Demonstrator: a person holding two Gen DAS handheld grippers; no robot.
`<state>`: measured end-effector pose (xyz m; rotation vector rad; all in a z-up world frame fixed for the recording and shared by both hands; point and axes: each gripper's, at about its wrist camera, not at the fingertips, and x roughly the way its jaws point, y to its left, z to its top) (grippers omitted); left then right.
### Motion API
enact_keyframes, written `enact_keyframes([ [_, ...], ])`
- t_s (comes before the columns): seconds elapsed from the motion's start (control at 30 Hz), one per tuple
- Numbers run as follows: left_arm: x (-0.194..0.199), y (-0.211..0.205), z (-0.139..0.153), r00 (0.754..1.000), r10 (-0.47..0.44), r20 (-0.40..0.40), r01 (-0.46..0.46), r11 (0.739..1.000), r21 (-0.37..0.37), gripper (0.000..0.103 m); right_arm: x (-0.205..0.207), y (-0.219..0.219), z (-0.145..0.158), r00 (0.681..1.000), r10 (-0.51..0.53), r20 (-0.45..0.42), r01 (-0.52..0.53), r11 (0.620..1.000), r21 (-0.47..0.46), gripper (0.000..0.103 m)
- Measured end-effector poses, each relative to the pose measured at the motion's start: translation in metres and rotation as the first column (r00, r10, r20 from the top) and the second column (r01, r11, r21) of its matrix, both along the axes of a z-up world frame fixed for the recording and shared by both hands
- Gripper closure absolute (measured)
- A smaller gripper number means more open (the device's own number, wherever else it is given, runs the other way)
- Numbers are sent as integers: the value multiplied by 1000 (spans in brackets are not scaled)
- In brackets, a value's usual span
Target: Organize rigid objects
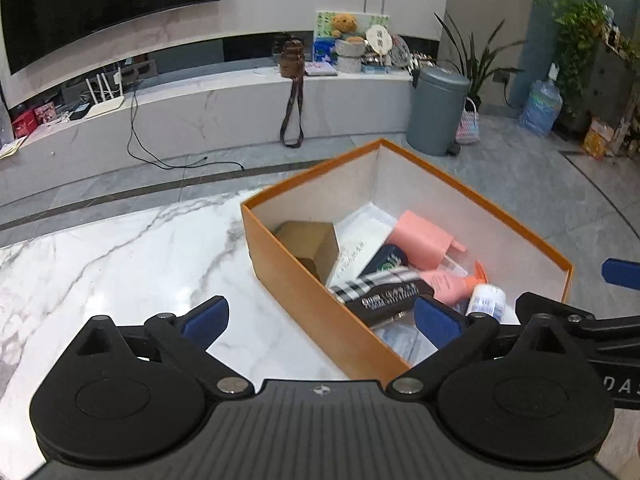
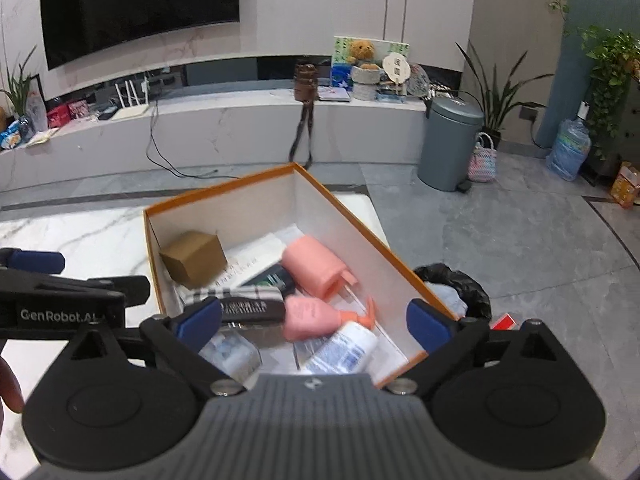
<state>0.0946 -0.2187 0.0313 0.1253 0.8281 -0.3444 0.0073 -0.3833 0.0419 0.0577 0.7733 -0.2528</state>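
Blurred white bottle (image 2: 344, 350) partly hides behind tool (image 2: 316, 322).

Grey pedal bin (image 2: 452, 144), wall television (image 2: 136, 4)

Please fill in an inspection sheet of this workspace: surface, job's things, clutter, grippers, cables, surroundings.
Surface: white marble-pattern tabletop, bare where visible.
Job's things: open orange cardboard box on the tabletop, holding a small brown carton, pink plastic cylinder, pink spray bottle, white labelled bottle, black case with white lettering and papers.
Clutter: black bin bag beside the box.
Grippers: left hand-held gripper open, nothing between the jaws; right hand-held gripper open over the box, holding nothing.
Cables: black cable trailing from the TV bench to the floor.
Surroundings: wall television, grey pedal bin, potted plants.
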Motion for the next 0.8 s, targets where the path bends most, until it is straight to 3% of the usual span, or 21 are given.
enact_keyframes([
  [0.17, -2, -6, -11, 1000, 22, -14, -21, 997, 75, 0, -9, 1, -6, 998, -48, -27, 48, 999, -5, 3],
  [0.8, -10, 3, -17, 998, 19, -53, -15, 997, 75, 0, -9, 9, -22, 993, -82, -83, 78, 995, -55, 3],
])
